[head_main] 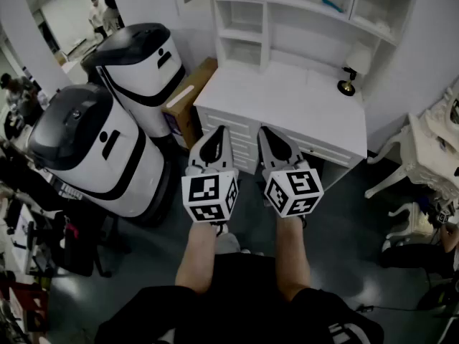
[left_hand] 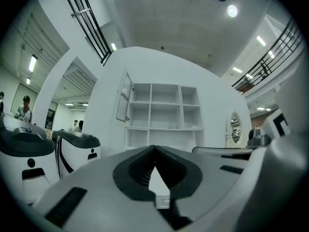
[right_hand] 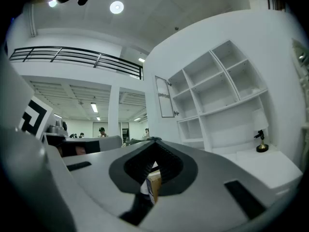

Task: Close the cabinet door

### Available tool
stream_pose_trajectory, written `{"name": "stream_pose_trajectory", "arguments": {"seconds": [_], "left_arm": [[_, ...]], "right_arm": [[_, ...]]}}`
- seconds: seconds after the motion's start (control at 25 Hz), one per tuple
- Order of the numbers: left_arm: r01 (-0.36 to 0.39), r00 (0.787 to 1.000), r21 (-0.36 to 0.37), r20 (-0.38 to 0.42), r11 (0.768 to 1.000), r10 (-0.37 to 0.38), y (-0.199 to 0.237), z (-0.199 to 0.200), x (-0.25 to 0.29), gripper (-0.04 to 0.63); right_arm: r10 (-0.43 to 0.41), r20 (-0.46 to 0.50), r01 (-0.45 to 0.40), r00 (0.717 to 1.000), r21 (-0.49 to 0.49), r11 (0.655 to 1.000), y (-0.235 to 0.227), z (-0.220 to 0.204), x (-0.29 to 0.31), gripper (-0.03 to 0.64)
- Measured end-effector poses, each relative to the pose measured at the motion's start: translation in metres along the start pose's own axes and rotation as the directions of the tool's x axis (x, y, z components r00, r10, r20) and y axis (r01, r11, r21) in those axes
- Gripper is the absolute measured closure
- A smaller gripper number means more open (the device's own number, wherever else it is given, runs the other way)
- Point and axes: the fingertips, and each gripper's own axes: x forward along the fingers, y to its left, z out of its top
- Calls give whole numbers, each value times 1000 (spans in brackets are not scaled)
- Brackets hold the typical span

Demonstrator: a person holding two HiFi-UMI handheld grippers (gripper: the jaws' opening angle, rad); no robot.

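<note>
**Approach stage, both tools idle.** Nearest to me, my two forearms (head_main: 197,253) reach forward, each carrying a marker cube (head_main: 209,198). The left gripper (head_main: 217,132) and right gripper (head_main: 268,132) point level, side by side, short of the desk's front edge. In each gripper view the ribbed pads meet at the tip, so both pairs of jaws are closed on nothing. The cardboard box (head_main: 190,95) that shows through the right gripper's gap stands well beyond it, beside the desk (head_main: 287,99).

On the desk's far right corner stands a small lamp (head_main: 350,72). Behind the desk top rises the open shelf unit (head_main: 267,13). The cabinet door (left_hand: 124,98) hangs at that unit's upper left compartment, swung out from its left edge, well apart from both grippers and higher than they are held.

I judge that the closing itself has not begun; the step in hand is the reach toward the door. The next move calls for raising one gripper above the desk top and carrying it across to the door's outer face near its free edge. A closed tip can then press the door round toward the compartment. The left gripper seems the better placed, since the door hangs on that side.
</note>
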Motion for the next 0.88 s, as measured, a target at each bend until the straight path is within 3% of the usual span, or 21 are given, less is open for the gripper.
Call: {"name": "stream_pose_trajectory", "arguments": {"seconds": [0.44,0.88], "left_arm": [[-124,992,-11,-35,992,123,58,-13,-22,584],[-149,987,-49,-59,988,146,84,-24,-28,583]], "right_arm": [[105,-13,-104,994,70,992,40,-26,33,598],[142,-30,-140,989,57,989,62,-32,53,598]]}}
